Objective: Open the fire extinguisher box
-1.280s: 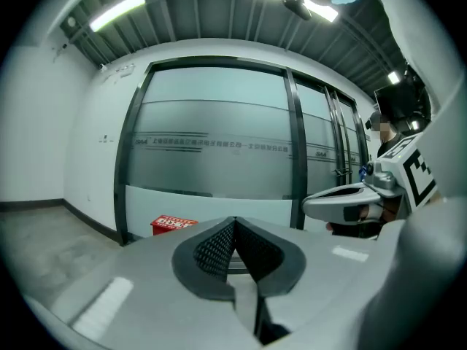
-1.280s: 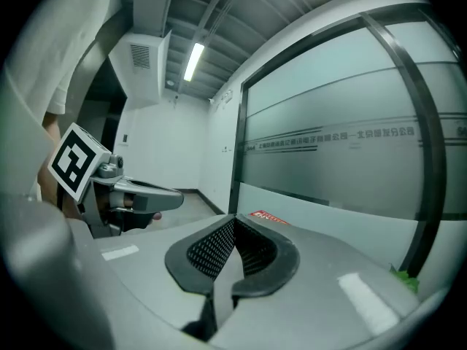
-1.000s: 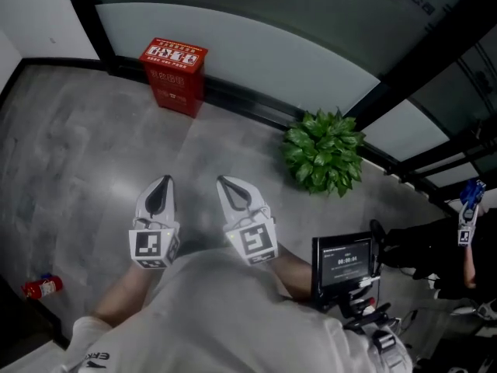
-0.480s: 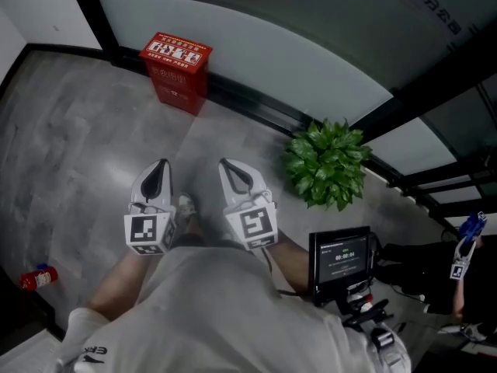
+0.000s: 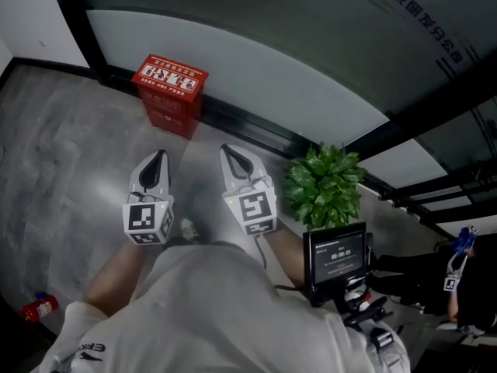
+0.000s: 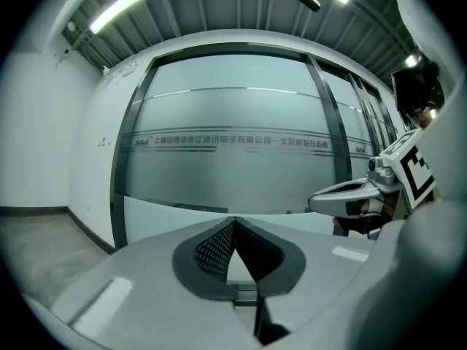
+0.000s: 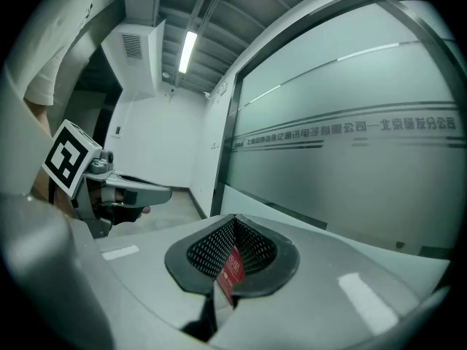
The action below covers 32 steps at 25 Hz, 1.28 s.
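The red fire extinguisher box [image 5: 169, 92] stands on the grey floor against the base of the frosted glass wall, its lid down. My left gripper [image 5: 159, 155] and right gripper [image 5: 227, 150] are held side by side in the air, some way short of the box and pointing toward it. Both are shut with nothing between the jaws. In the left gripper view the mesh pads of the left gripper [image 6: 233, 221] meet at the tip. In the right gripper view the right gripper [image 7: 233, 216] is likewise shut, and a sliver of the red box [image 7: 232, 268] shows through the gap behind the tips.
A green potted plant [image 5: 322, 185] stands by the wall just right of the right gripper. A small monitor [image 5: 335, 261] hangs at my right side. A small red extinguisher [image 5: 39, 307] lies at the lower left. Another person [image 5: 466, 282] is at the far right.
I have walked closer to the wall: the box and the plant have drawn nearer to the grippers. Both grippers stayed shut, side by side.
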Each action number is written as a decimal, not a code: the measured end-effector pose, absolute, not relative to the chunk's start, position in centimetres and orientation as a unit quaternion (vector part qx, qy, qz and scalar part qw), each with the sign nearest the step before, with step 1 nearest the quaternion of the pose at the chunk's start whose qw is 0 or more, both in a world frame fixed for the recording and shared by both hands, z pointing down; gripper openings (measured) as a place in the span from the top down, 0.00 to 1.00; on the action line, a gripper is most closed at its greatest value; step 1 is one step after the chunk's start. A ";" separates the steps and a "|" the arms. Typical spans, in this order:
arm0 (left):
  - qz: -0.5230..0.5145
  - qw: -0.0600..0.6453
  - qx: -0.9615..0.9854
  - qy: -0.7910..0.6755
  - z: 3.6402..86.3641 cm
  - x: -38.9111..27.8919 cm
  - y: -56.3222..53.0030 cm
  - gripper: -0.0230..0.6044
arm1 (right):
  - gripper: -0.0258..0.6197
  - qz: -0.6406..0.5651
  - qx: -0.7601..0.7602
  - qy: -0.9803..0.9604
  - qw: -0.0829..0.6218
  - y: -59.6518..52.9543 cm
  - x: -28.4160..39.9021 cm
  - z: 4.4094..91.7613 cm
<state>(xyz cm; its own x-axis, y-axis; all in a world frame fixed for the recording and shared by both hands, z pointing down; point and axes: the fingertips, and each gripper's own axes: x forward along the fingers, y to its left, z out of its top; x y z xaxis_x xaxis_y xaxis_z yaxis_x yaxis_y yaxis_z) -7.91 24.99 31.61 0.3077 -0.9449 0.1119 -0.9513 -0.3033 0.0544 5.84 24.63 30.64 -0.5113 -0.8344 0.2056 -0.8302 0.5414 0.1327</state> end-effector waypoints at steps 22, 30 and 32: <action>0.064 0.059 0.781 -0.618 35.0 -12.4 8.5 0.96 | 0.94 -0.008 0.452 -0.879 0.152 8.3 2.5 34.6; 0.109 0.053 0.747 -0.654 37.0 -9.7 1.1 0.96 | 0.94 -0.020 0.397 -0.900 0.177 -0.3 5.6 37.9; 0.121 0.057 0.740 -0.659 37.9 -9.1 -0.2 0.96 | 0.94 -0.026 0.380 -0.905 0.191 -1.7 6.1 39.3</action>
<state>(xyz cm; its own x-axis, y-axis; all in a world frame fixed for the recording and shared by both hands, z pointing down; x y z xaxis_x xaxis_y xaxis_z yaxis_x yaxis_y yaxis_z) -9.09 -0.19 37.89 0.1024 -0.9618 0.2537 -0.9893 -0.1252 -0.0754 6.14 -1.74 39.25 -0.6379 -0.6975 0.3265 -0.6779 0.7097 0.1917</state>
